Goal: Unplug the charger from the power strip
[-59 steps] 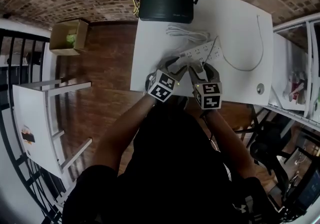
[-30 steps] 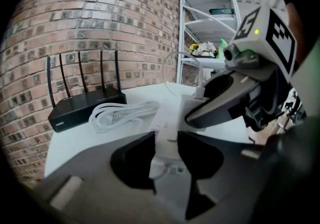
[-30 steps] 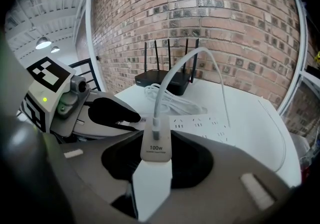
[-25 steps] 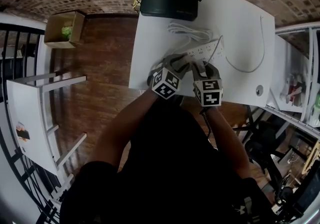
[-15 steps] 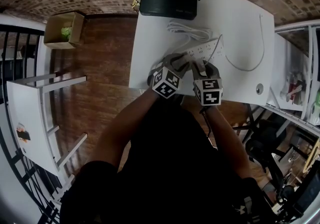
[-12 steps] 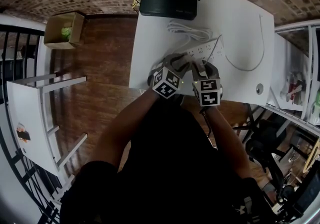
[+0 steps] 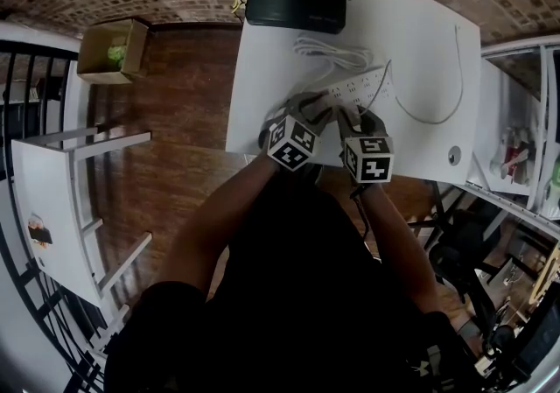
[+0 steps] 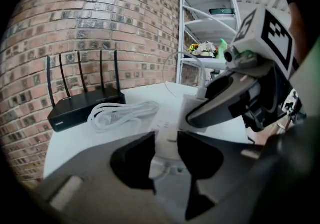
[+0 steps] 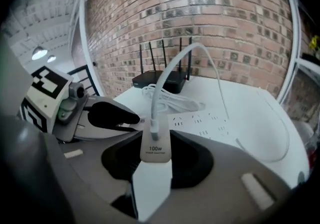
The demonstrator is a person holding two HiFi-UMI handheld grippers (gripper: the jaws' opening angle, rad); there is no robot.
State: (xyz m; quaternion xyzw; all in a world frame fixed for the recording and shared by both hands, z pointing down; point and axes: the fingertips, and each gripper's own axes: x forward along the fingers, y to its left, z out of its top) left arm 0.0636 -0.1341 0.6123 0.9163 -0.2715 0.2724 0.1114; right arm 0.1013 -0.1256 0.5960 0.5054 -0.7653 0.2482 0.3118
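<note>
A white power strip [image 7: 367, 85] lies on the white table [image 7: 262, 94]. My left gripper [image 8: 165, 140] is shut on the strip's near end [image 8: 167, 118], one black pad on each side. My right gripper [image 9: 156, 168] is shut on the white charger [image 9: 155, 148], a block marked 100w with a white cable [image 9: 170, 73] plugged into its top. In the head view both grippers, left [image 7: 317, 107] and right [image 7: 350, 117], meet at the strip's near end. The charger [image 8: 194, 113] stands at the strip; whether its prongs sit in a socket is hidden.
A black router [image 7: 293, 2] with antennas stands at the table's far edge, a coiled white cord [image 7: 331, 56] in front of it. The charger's cable [image 7: 429, 115] loops off to the right. A small round object [image 7: 454, 156] lies near the right front corner. A shelf rack [image 7: 521, 137] stands right of the table.
Both grippers keep the same grips and places. Only the head camera's aim has shifted a little since the earliest frame.
</note>
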